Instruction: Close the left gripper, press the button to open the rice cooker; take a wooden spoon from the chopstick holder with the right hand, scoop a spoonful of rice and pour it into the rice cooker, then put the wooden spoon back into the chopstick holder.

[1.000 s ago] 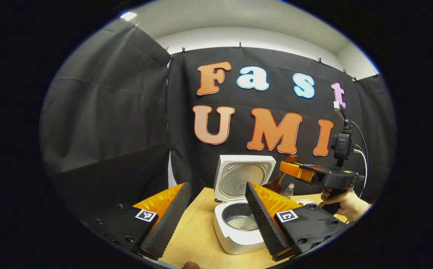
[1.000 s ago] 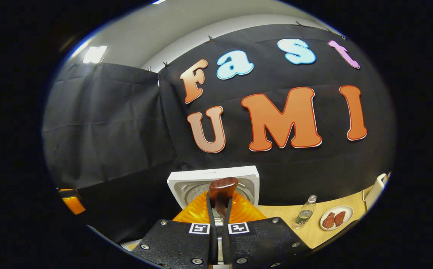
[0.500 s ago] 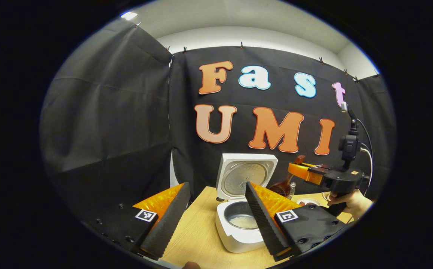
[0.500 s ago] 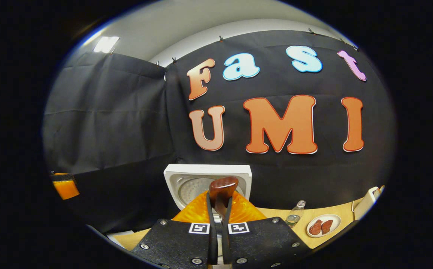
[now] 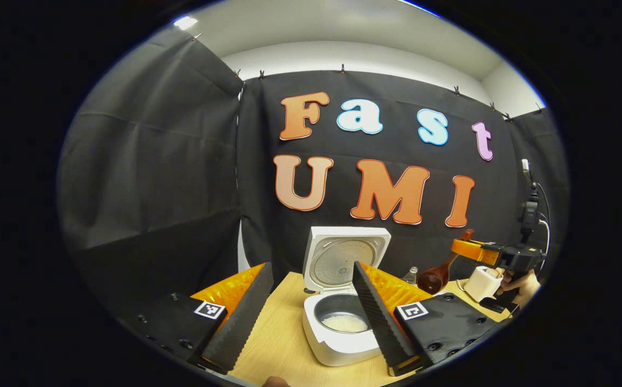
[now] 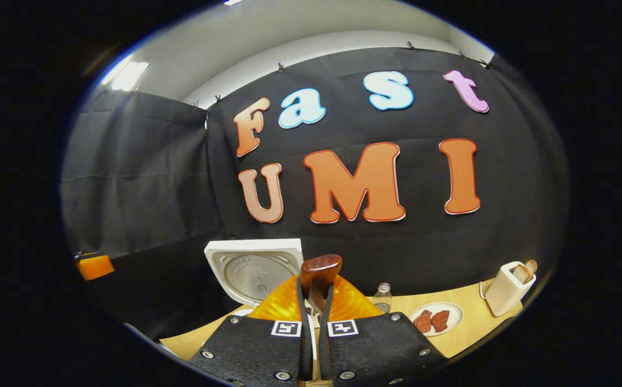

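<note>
The right gripper (image 6: pixel 314 301) is clamped on one wooden spoon (image 6: pixel 319 271), both fingers pressing its handle; in the left gripper view the spoon's bowl (image 5: pixel 433 278) hangs over the table (image 5: pixel 279 338), right of the rice cooker and just left of the white chopstick holder (image 5: pixel 482 282). The left gripper (image 5: pixel 311 317) has its two fingers spread wide apart, holding nothing. Between them sits the one rice cooker (image 5: pixel 338 322), lid up, with rice in its pot. Farther right stand one bottle (image 6: pixel 381 296), one plate (image 6: pixel 433 320) carrying two reddish pieces, and the holder.
</note>
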A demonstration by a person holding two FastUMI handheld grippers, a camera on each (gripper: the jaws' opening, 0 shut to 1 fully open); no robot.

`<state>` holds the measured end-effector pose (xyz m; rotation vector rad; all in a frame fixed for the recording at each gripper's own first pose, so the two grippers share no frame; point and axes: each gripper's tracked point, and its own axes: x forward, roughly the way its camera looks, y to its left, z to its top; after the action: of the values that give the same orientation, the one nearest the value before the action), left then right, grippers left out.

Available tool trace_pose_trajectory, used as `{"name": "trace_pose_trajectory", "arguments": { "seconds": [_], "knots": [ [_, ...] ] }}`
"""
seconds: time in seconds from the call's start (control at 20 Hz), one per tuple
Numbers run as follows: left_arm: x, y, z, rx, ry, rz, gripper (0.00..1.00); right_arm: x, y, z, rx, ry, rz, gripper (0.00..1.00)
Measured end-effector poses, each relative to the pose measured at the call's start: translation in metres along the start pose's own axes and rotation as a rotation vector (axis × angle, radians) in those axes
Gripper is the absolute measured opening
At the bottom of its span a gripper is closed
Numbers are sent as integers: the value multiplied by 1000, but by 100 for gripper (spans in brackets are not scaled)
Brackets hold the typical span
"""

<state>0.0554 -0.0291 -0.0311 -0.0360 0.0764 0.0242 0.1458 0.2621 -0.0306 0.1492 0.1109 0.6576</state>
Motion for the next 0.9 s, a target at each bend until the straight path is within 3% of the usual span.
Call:
{"name": "trace_pose_trajectory", "arguments": {
  "seconds": [0.1,0.2,0.45,0.9],
  "knots": [
    [0,-7,0,-7,3,-23,100,-12,-22,4,9,-8,-32,8],
    [1,-11,2,-5,-1,-35,100,-27,-48,6,5,-15,-82,4],
    [10,-20,3,4,-4,-50,100,-79,-115,-9,34,5,-210,4],
    [18,-43,-1,1,10,-75,100,-161,-206,-100,143,122,-411,4]
  ]
}}
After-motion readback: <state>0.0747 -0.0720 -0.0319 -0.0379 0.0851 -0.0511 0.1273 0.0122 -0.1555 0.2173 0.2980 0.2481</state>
